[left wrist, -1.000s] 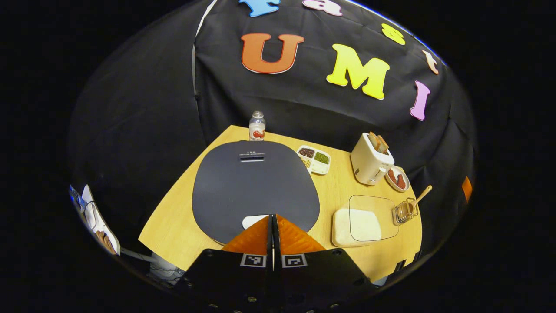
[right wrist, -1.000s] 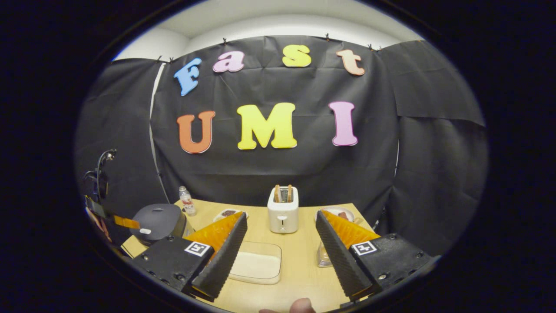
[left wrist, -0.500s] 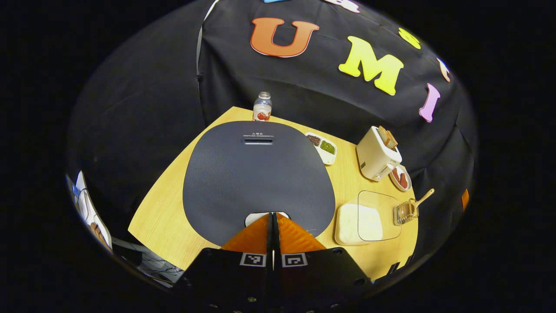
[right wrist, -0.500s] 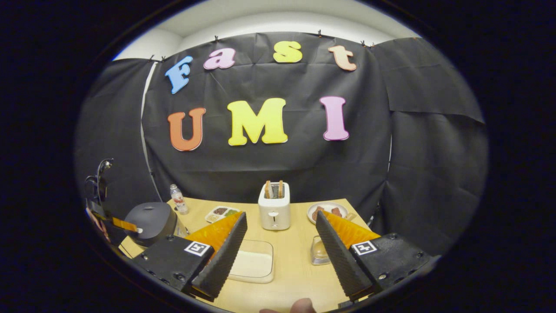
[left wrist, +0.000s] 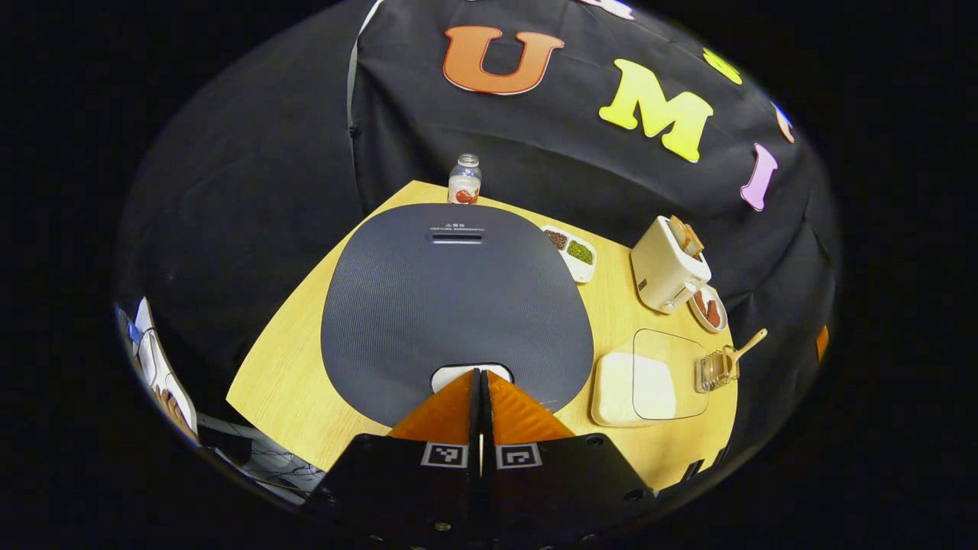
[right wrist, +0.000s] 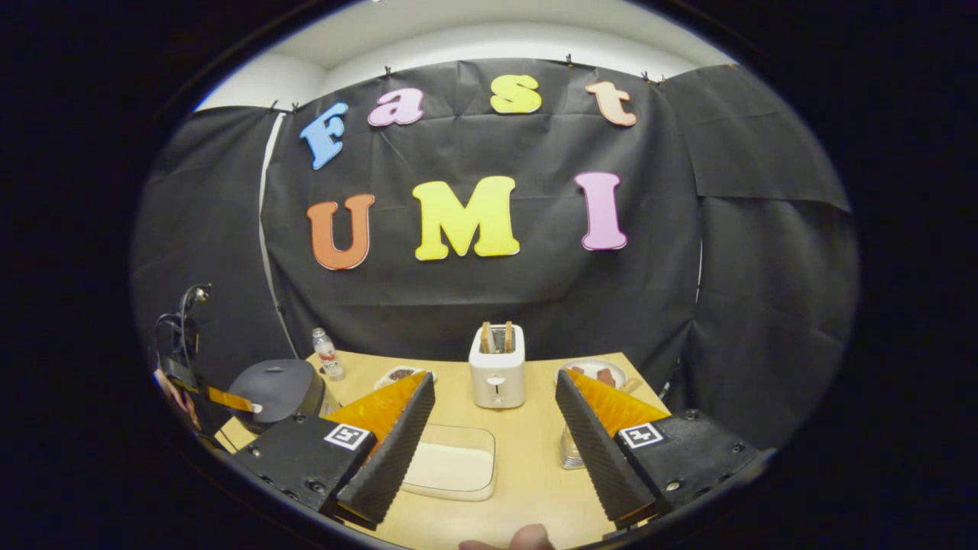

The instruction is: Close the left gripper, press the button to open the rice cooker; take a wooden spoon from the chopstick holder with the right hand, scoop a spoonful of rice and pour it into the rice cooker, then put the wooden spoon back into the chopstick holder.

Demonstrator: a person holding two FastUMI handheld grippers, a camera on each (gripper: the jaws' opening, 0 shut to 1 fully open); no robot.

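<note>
In the left gripper view, your left tongs (left wrist: 480,372) were closed, both fingers pressed flat together with nothing between them, and their tips sat on the pale button (left wrist: 458,373) at the near edge of the rice cooker (left wrist: 456,298), whose dark lid was down. The cooker stood toward the counter's (left wrist: 286,382) left side, with a small bottle (left wrist: 464,180) at the far edge behind it and a divided dish of grains (left wrist: 574,253) just to its right. Further right along the far edge stood a toaster (left wrist: 668,264) holding bread, with a plate (left wrist: 707,308) beside it. Near the right edge lay the clear box of rice (left wrist: 638,378), and just beyond it the wire chopstick holder (left wrist: 716,368) with the wooden spoon (left wrist: 745,346) leaning out of it. In the right gripper view, your right tongs (right wrist: 493,382) were wide open and empty, held above the near edge of the counter (right wrist: 527,466). The box of rice (right wrist: 452,464) lay below and between the fingers, the toaster (right wrist: 497,369) stood beyond it, and the rice cooker (right wrist: 276,386) sat at the left edge with your left tongs (right wrist: 256,409) touching its front. The chopstick holder (right wrist: 568,452) was partly hidden behind the right finger.
</note>
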